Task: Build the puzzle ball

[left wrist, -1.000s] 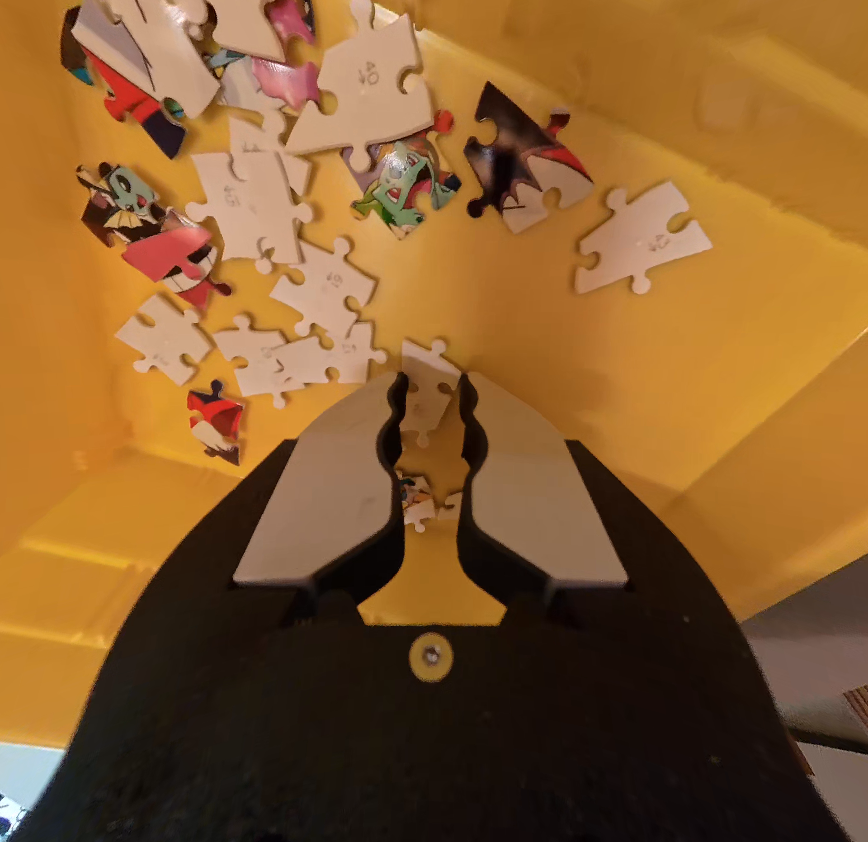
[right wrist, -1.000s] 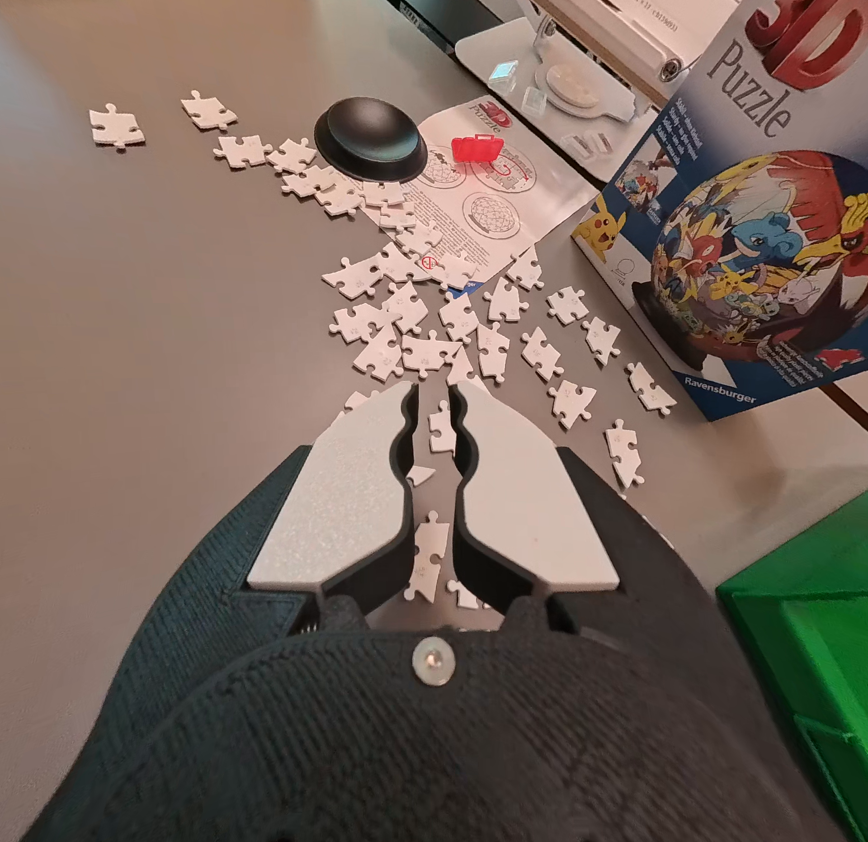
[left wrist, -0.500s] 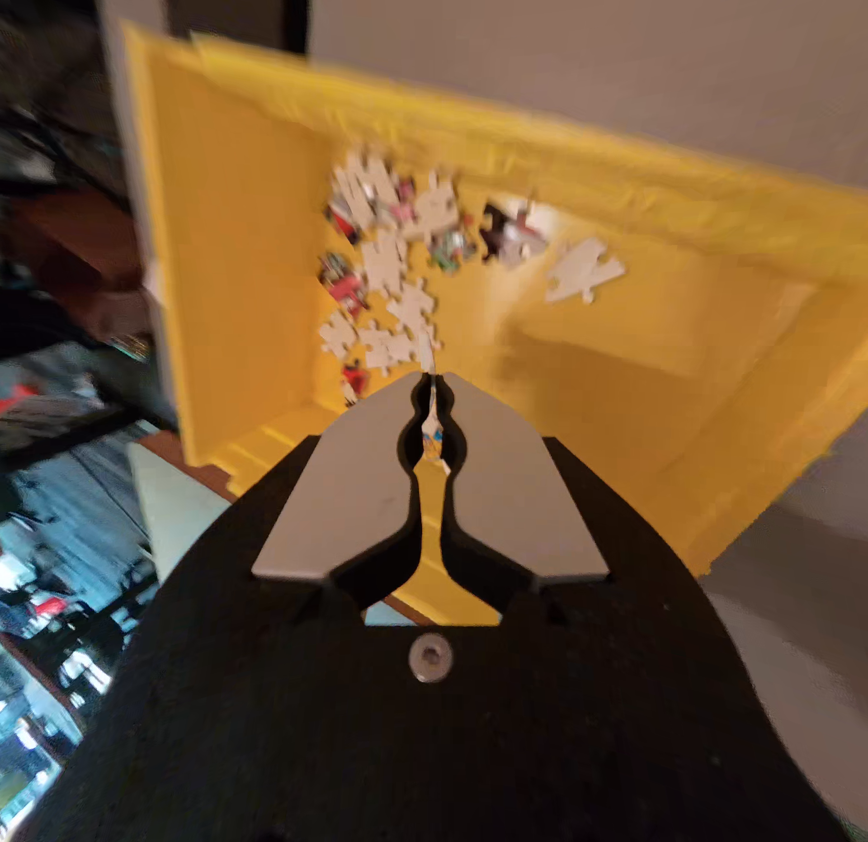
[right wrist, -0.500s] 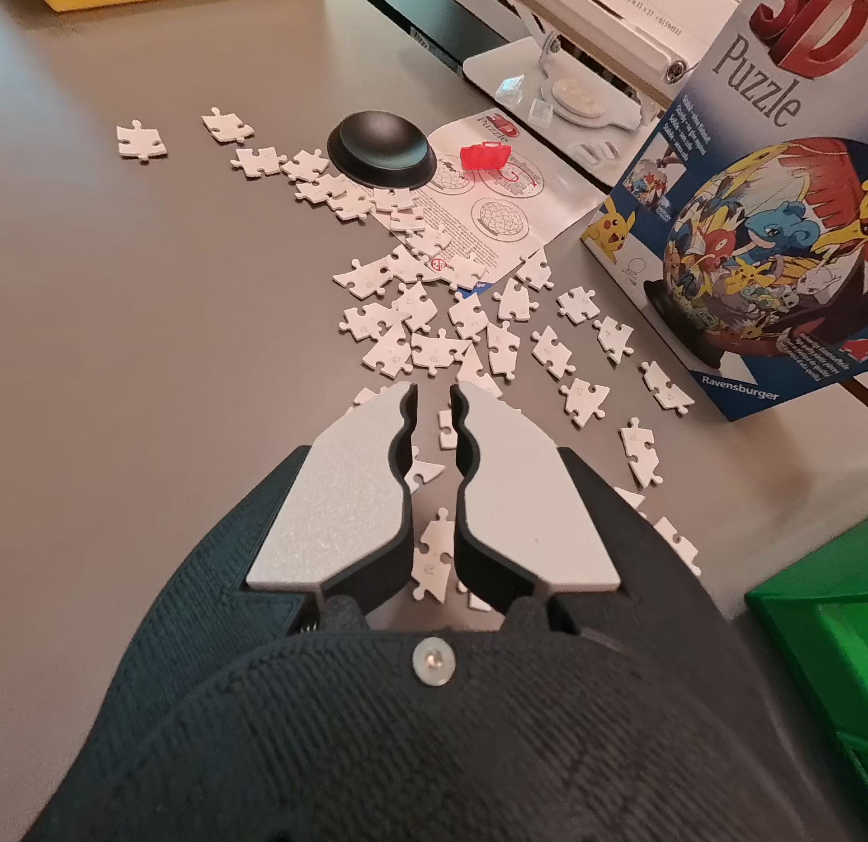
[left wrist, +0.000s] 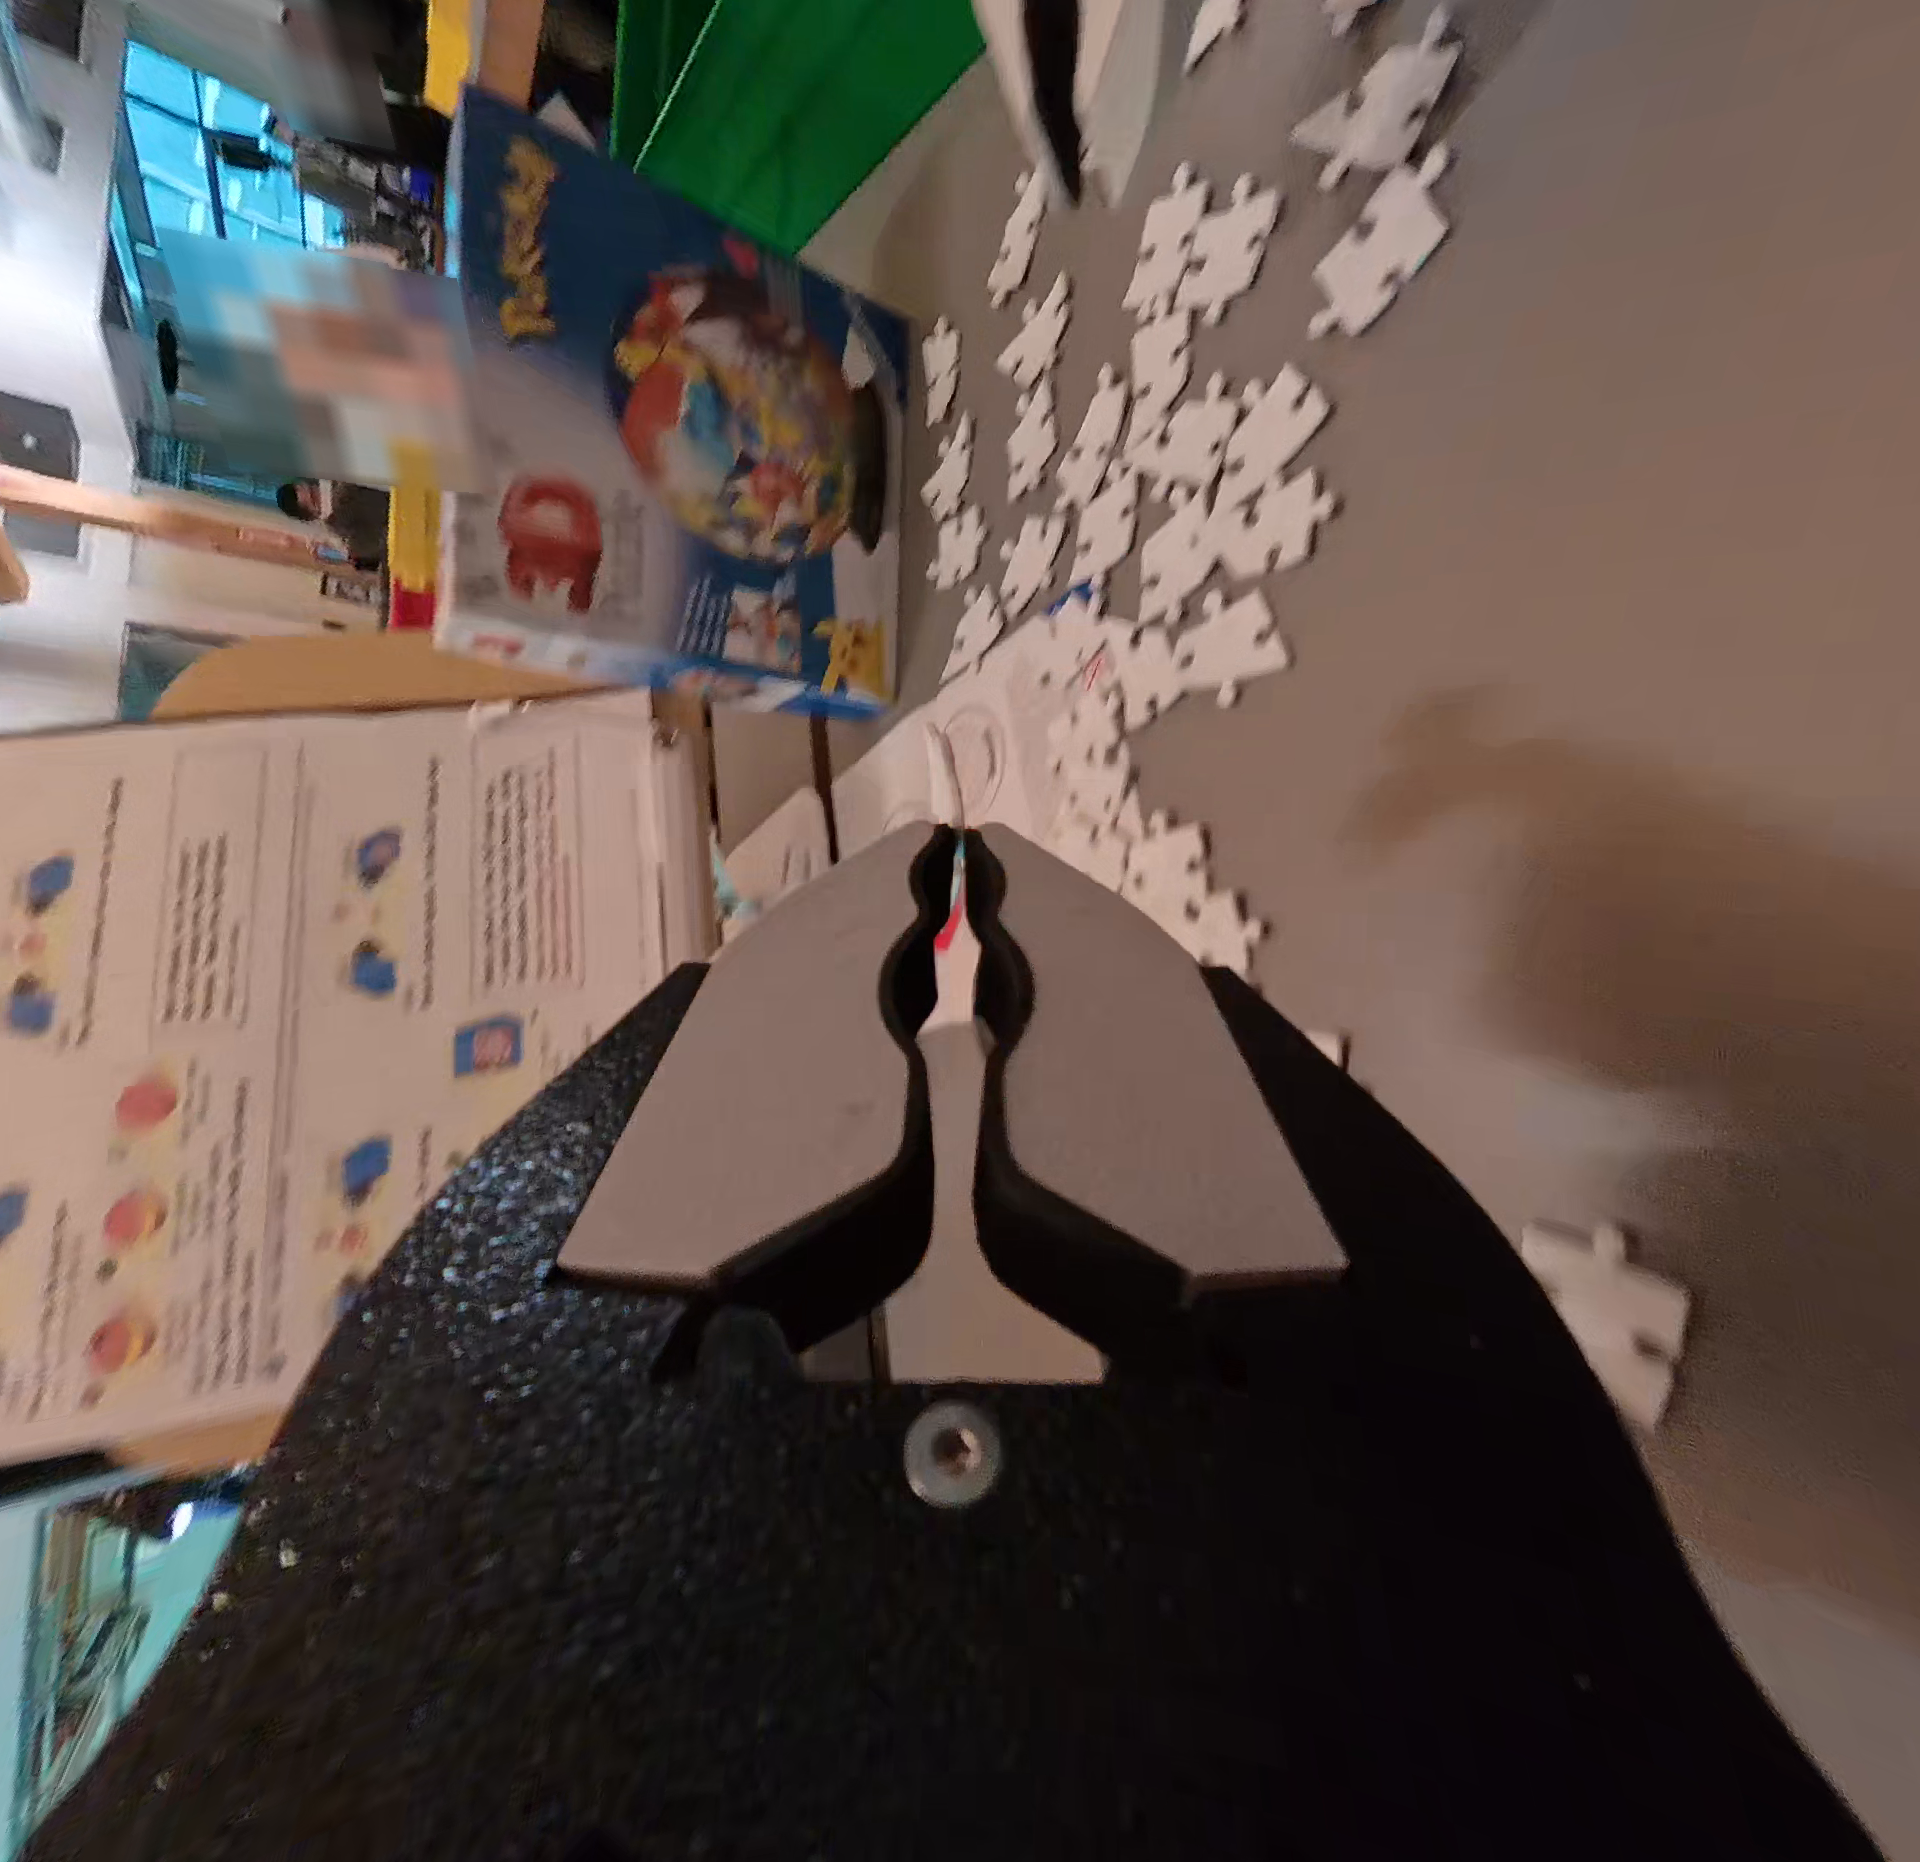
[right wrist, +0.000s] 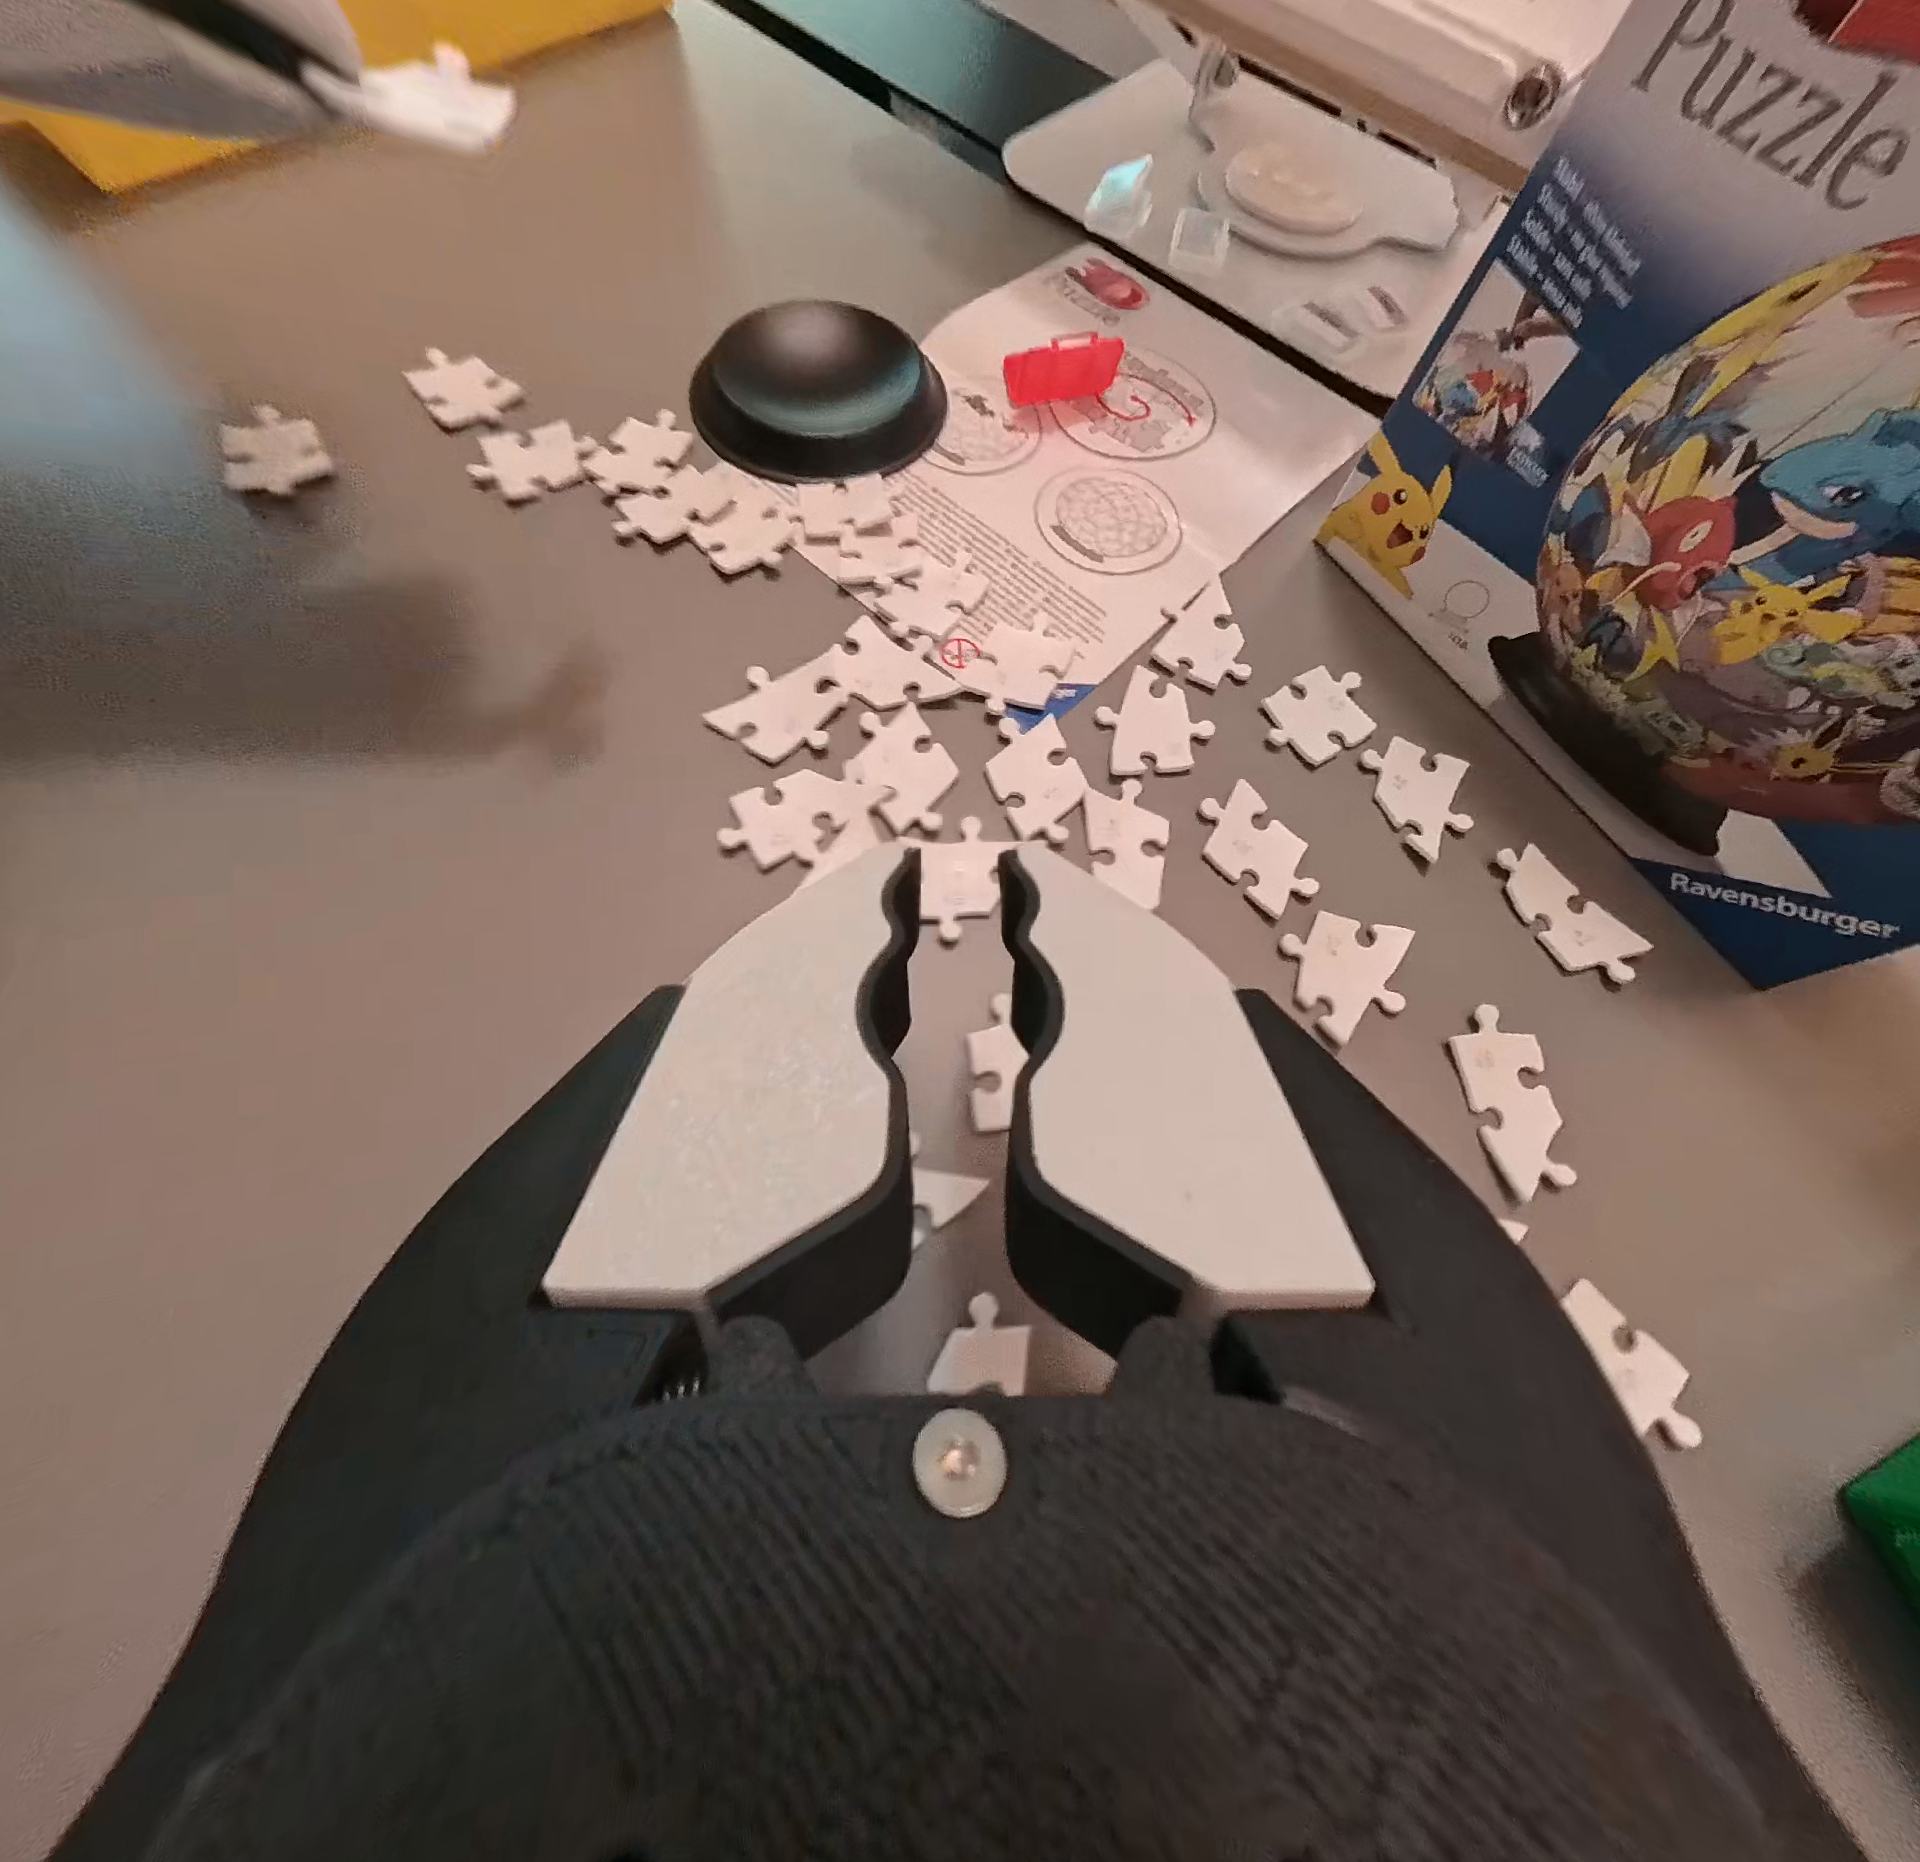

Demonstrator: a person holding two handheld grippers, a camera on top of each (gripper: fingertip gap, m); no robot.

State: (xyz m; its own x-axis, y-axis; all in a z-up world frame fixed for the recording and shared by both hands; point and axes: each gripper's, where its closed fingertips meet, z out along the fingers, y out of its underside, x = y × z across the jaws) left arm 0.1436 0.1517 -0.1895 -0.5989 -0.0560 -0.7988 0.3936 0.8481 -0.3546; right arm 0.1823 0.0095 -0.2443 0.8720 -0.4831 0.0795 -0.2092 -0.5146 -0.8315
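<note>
Left wrist view: left gripper (left wrist: 961,841) has its jaws together, clamped on one puzzle piece (left wrist: 948,789) held edge-on; only a thin white sliver with a red and blue streak shows in the slot and just past the tips. Long axis of the piece runs along the jaws, pointing forward toward the leaflet (left wrist: 982,711) and the loose pieces (left wrist: 1195,462) ahead; the view is rolled, so which face is up I cannot tell.

Right wrist view: right gripper (right wrist: 958,877) hangs over the spread of face-down pieces (right wrist: 1039,784), jaws slightly apart and empty, one piece directly ahead of the tips. Black stand (right wrist: 818,391) and puzzle box (right wrist: 1704,524) lie beyond.

Judged step: early, fetching and laying out pieces; no ball section joined yet. Next move likely calls for setting the held piece down flat, or passing it to the right gripper for mating. Thin edge grip: slip risk.
</note>
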